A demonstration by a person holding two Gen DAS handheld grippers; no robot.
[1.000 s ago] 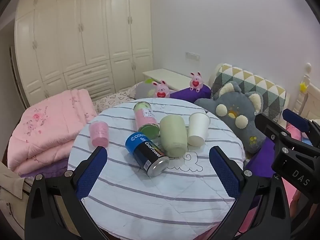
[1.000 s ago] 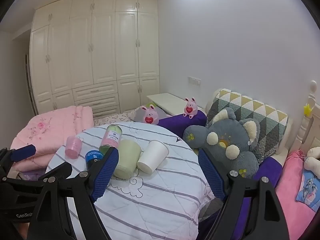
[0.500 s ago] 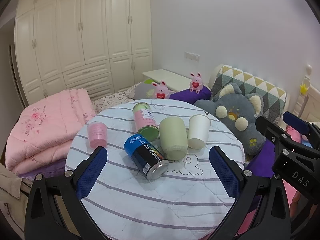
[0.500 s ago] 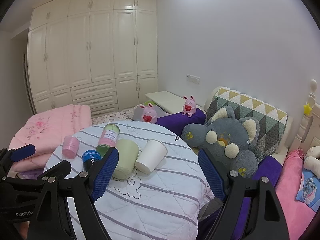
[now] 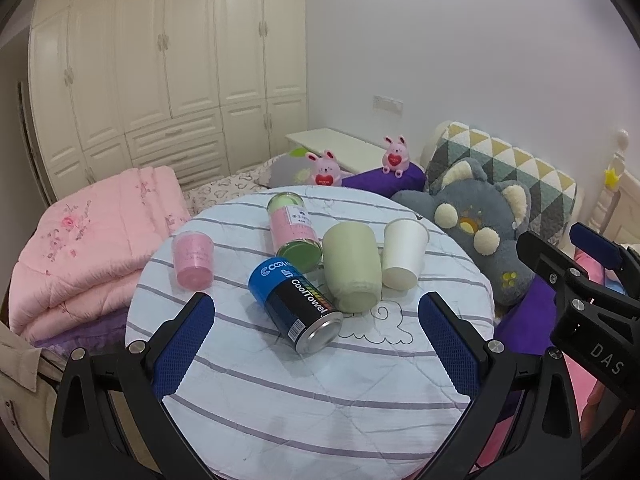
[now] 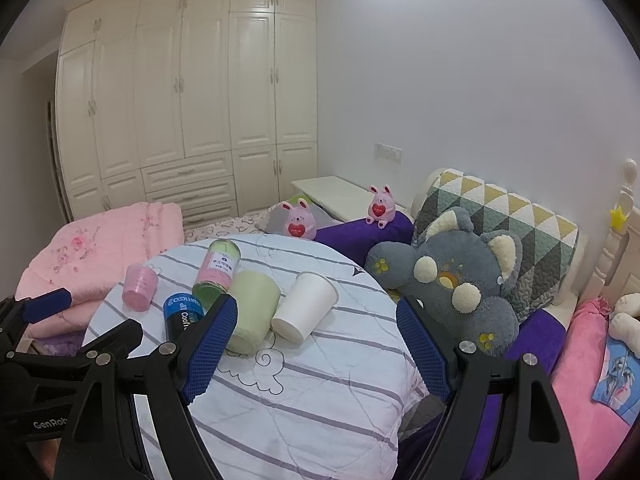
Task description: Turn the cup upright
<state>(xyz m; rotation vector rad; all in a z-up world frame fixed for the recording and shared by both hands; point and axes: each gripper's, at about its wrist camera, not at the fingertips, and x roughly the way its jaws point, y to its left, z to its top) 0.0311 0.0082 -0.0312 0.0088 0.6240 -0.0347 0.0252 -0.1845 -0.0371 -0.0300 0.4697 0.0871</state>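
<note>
A round table (image 5: 304, 392) with a striped cloth holds several containers lying on their sides. A white paper cup (image 5: 402, 252) lies at the right, beside a pale green cup (image 5: 352, 268). A small pink cup (image 5: 193, 258) lies at the left. A blue and black can (image 5: 294, 304) and a pink bottle (image 5: 292, 228) lie between them. My left gripper (image 5: 316, 344) is open and empty, above the table's near side. My right gripper (image 6: 316, 344) is open and empty, nearer than the white cup (image 6: 306, 306) and green cup (image 6: 252, 310).
A grey plush toy (image 5: 480, 228) and patterned pillow (image 5: 516, 172) sit right of the table. A folded pink quilt (image 5: 88, 240) lies to the left. Two pink bunny toys (image 5: 326, 168) sit behind the table. White wardrobes (image 5: 160, 72) line the back wall.
Both grippers have drawn back slightly and risen, so the table and its cups sit a little lower and farther in view. Nothing on the table has moved.
</note>
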